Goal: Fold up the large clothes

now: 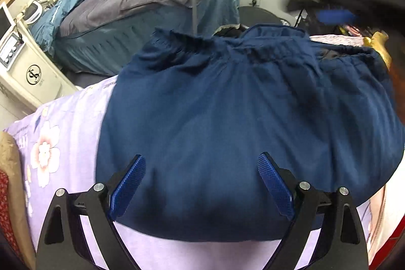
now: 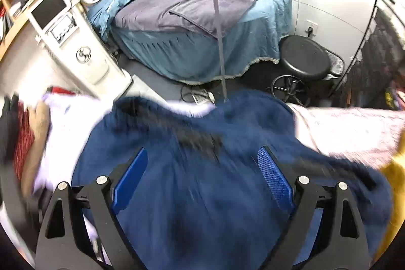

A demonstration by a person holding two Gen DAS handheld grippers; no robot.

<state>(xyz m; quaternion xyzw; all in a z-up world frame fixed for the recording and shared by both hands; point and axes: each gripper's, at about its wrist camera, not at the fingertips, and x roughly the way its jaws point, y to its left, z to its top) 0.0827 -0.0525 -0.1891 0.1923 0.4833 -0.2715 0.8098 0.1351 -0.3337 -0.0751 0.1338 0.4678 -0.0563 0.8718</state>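
A navy blue garment (image 1: 240,105) with a gathered elastic waistband at its far edge lies spread on a lilac floral sheet (image 1: 63,118). My left gripper (image 1: 202,158) hovers open over the garment's near edge, its blue pads (image 1: 129,184) wide apart with nothing pinched. In the right wrist view the same garment (image 2: 253,118) is motion-blurred on the sheet (image 2: 71,113). My right gripper (image 2: 202,152) stands open above it with only loose cloth below the jaws. A blurred black shape with a blue strip (image 1: 336,14) crosses the upper right of the left wrist view.
A yellow garment (image 2: 397,168) lies to the right, red-patterned and tan cloth (image 1: 7,168) to the left. Beyond the sheet stand a bed with a blue cover (image 2: 202,42), a white machine (image 2: 76,42), a black stool (image 2: 303,57) and a dark rack (image 2: 374,42).
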